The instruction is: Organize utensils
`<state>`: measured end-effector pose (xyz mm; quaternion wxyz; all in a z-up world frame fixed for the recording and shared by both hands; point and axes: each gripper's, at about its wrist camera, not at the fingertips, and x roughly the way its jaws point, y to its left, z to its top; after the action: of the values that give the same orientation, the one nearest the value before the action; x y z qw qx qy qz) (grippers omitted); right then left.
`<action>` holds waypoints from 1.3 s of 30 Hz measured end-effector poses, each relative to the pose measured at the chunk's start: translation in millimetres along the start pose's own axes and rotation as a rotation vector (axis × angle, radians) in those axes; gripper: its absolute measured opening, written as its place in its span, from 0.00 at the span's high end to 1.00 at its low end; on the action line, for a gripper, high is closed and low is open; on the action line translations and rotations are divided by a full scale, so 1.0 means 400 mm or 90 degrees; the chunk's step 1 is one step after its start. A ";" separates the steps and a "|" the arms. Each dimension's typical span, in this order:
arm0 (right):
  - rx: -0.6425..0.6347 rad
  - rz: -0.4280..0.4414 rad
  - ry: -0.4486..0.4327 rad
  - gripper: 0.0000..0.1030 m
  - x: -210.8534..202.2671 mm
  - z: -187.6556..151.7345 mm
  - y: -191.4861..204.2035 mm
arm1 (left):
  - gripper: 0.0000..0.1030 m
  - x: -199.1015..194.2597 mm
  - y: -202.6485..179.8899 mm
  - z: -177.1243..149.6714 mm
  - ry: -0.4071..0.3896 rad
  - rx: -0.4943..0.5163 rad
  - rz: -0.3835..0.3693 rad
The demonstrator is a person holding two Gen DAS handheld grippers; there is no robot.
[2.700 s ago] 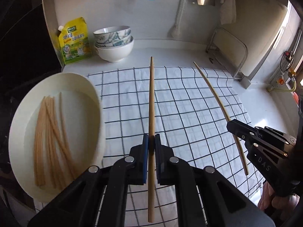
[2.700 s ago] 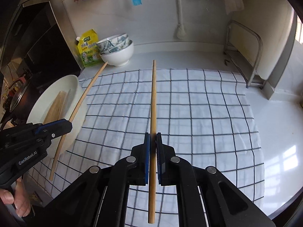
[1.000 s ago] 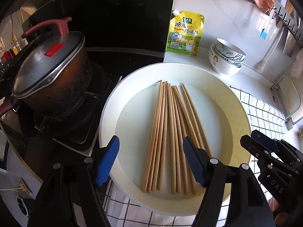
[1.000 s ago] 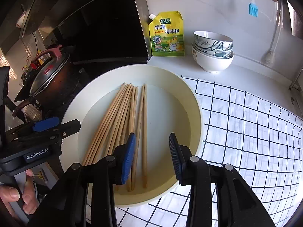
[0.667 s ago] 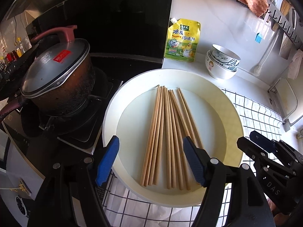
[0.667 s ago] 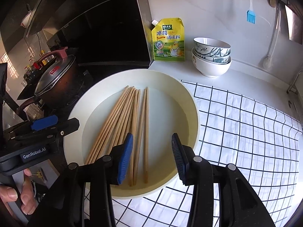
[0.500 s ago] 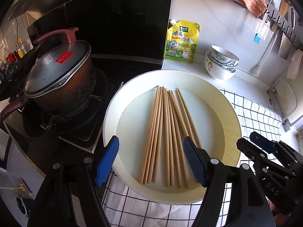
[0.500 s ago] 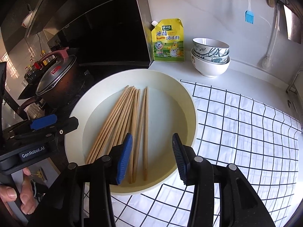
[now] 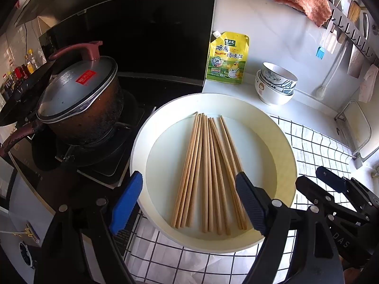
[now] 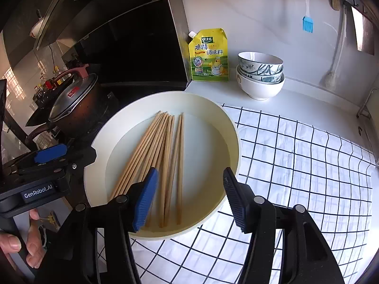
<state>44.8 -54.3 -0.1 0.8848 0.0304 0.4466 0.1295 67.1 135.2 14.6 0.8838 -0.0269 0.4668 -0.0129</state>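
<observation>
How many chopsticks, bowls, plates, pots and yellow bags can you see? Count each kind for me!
chopsticks: 10, as best I can count
bowls: 3, stacked
plate: 1
pot: 1
yellow bag: 1
Total: 16

counter (image 10: 308, 104) — checked cloth (image 10: 296, 156) | bowls (image 10: 260, 78) | pouch (image 10: 209, 54), perhaps leaning

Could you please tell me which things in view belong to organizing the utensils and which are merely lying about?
Part of the job:
- chopsticks
- cream plate holding them
- left gripper, open
- right gripper, open

Lying about:
- lidded pot
- yellow seasoning pouch
- stacked bowls
- checked cloth
</observation>
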 end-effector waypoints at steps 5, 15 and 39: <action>0.001 0.003 0.000 0.42 -0.004 -0.003 -0.007 | 0.18 -0.009 -0.004 -0.001 -0.001 -0.001 0.004; -0.002 0.003 0.002 0.41 -0.008 -0.005 -0.013 | 0.10 -0.023 -0.003 0.004 -0.012 -0.007 0.017; -0.039 -0.018 -0.011 0.39 -0.032 -0.016 0.007 | 0.08 -0.031 -0.004 0.000 -0.015 -0.018 0.033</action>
<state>31.8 -55.2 6.6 0.8908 -0.0017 0.4354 0.1301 60.0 134.1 25.0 0.8887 -0.0272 0.4573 0.0171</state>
